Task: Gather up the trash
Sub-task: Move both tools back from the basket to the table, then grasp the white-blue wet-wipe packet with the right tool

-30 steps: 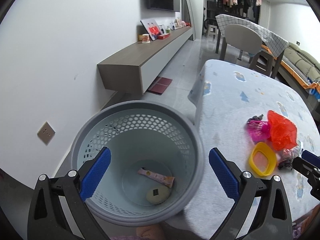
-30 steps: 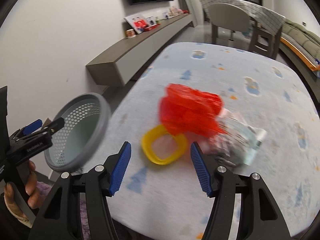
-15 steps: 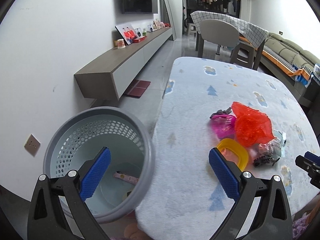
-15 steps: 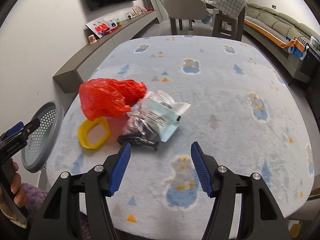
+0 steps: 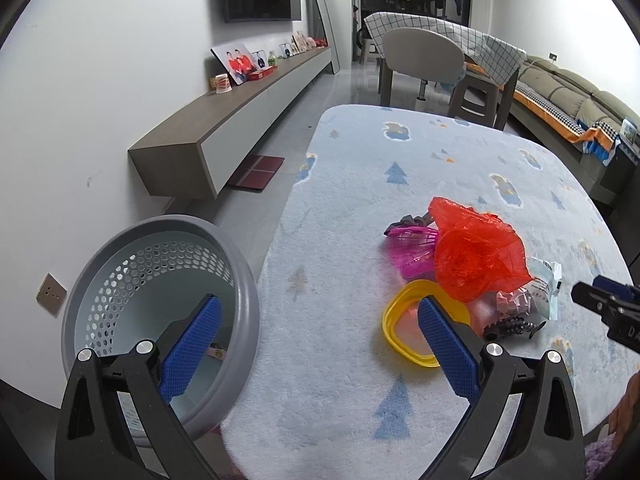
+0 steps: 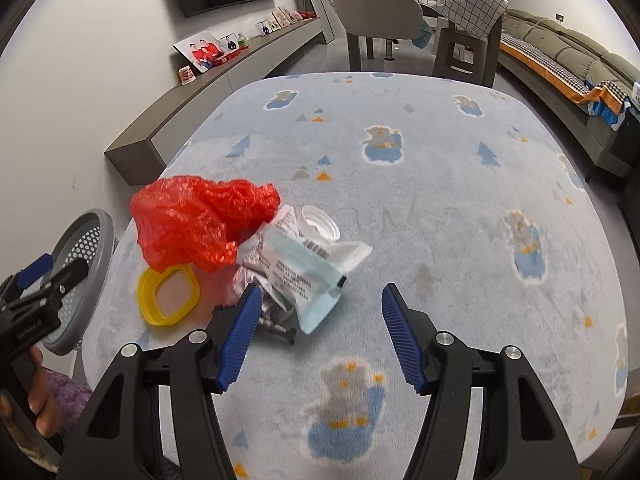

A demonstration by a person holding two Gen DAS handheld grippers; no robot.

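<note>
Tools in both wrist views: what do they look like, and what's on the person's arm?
Both tools, left and right, are matte black, with silver pivot screws and blue ribbed pads. White lettering marks the left tool's black body, too small to read. A purple knitted sleeve shows below the hand holding it.

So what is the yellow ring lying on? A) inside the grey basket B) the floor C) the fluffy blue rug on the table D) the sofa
C: the yellow ring lies flat on the fluffy blue rug, beside the red bag, outside the grey basket.
</note>
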